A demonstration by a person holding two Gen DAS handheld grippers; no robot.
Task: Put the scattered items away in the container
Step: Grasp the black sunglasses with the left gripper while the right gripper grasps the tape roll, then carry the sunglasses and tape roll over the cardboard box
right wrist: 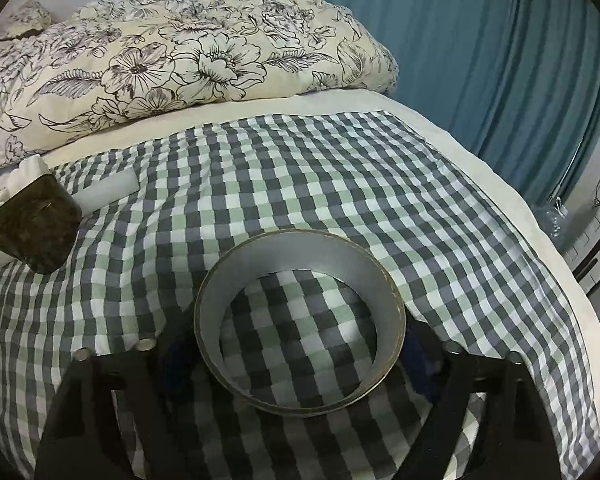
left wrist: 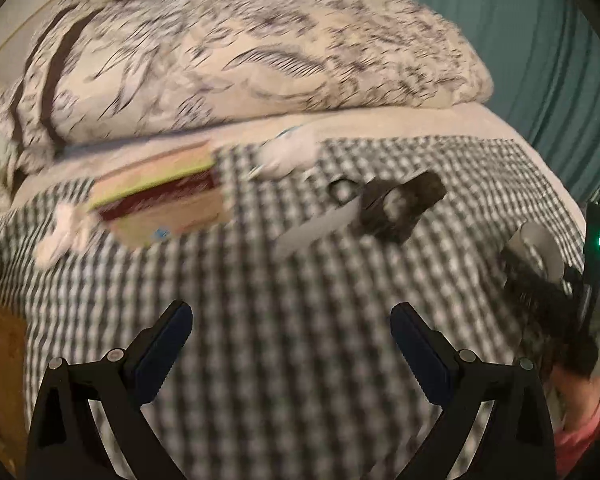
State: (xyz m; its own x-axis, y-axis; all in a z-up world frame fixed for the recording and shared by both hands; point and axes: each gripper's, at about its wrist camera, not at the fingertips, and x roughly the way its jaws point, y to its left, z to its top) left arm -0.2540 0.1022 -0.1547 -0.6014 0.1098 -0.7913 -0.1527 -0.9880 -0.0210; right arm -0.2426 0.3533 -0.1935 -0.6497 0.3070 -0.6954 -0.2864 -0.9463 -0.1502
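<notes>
My right gripper (right wrist: 300,368) is shut on a wide grey ring (right wrist: 300,264), with a blue pad against each of its sides. The left wrist view shows the same ring (left wrist: 536,244) at the far right, held over the checked cloth (left wrist: 284,280). My left gripper (left wrist: 294,344) hangs open and empty above the cloth. Beyond it lie a dark speckled block (left wrist: 400,208), a white cylinder (left wrist: 320,228), a small ring (left wrist: 342,190) and crumpled white bits (left wrist: 284,156). A cardboard box (left wrist: 160,208) with red and yellow-green sides lies at the left. The block (right wrist: 36,228) and the cylinder (right wrist: 104,192) show far left.
A floral duvet (right wrist: 172,64) is heaped along the far side of the bed. A teal curtain (right wrist: 480,60) hangs to the right, with white drawers (right wrist: 592,256) past the bed's edge. Another white scrap (left wrist: 60,236) lies left of the box. The left view is blurred.
</notes>
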